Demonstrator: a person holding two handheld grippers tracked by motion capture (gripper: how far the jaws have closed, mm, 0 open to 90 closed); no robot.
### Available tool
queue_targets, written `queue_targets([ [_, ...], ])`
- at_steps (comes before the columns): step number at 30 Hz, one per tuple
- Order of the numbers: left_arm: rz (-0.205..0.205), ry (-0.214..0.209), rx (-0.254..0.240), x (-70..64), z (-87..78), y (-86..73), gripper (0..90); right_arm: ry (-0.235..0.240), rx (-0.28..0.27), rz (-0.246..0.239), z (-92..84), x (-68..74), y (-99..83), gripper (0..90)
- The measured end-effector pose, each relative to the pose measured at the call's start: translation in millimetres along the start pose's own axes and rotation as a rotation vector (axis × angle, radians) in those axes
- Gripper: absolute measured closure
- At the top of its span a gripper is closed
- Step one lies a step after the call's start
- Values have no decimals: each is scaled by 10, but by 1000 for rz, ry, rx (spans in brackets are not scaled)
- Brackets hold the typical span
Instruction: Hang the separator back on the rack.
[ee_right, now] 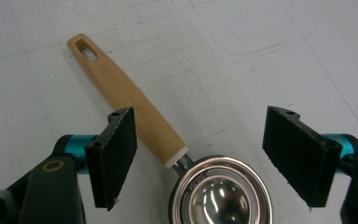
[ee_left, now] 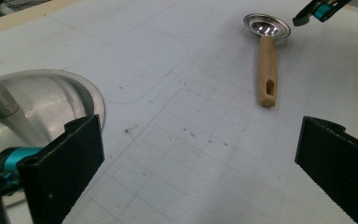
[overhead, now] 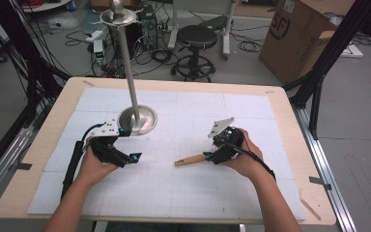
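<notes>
A measuring spoon with a wooden handle (overhead: 190,160) and a steel bowl lies on the white mat (overhead: 183,193). In the right gripper view its handle (ee_right: 126,98) runs up-left and its bowl (ee_right: 221,193) sits low between the jaws. My right gripper (overhead: 210,147) (ee_right: 205,158) is open, its jaws standing either side of the spoon's neck and bowl without touching it. My left gripper (overhead: 129,144) (ee_left: 196,168) is open and holds nothing. It points toward the spoon (ee_left: 266,60), which lies well ahead of it.
A metal stand with a round base (overhead: 137,120) (ee_left: 42,107) and a tall pole (overhead: 128,63) rises just beyond the left gripper. The wooden table edge (overhead: 290,121) frames the mat. A stool (overhead: 196,38) and a cardboard box (overhead: 299,34) stand on the floor behind.
</notes>
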State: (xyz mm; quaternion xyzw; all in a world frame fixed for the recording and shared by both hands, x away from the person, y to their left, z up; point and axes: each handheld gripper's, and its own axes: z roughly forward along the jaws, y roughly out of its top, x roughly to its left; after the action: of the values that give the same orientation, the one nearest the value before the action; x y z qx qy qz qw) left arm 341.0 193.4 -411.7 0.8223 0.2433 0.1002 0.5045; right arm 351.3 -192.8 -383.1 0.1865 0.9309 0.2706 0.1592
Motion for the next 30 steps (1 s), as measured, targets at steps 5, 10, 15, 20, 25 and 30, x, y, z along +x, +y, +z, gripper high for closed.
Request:
queue_targets([
  [5,6,-5,-1,-14,9,6,17,-2,74,-62,74,29,49,286],
  [10,10,-5,4,-13,16,4,17,18,136,-91,105,13,73,346],
  [15,3,-2,2,-8,8,0,17,46,201,-135,172,12,111,402],
  [20,6,-5,3,-10,12,0,17,69,237,-171,228,36,125,446],
  [25,10,-7,9,-14,21,0,17,83,286,-214,276,61,107,479],
  [30,10,-6,15,-7,25,-4,17,89,309,-243,307,81,122,512],
])
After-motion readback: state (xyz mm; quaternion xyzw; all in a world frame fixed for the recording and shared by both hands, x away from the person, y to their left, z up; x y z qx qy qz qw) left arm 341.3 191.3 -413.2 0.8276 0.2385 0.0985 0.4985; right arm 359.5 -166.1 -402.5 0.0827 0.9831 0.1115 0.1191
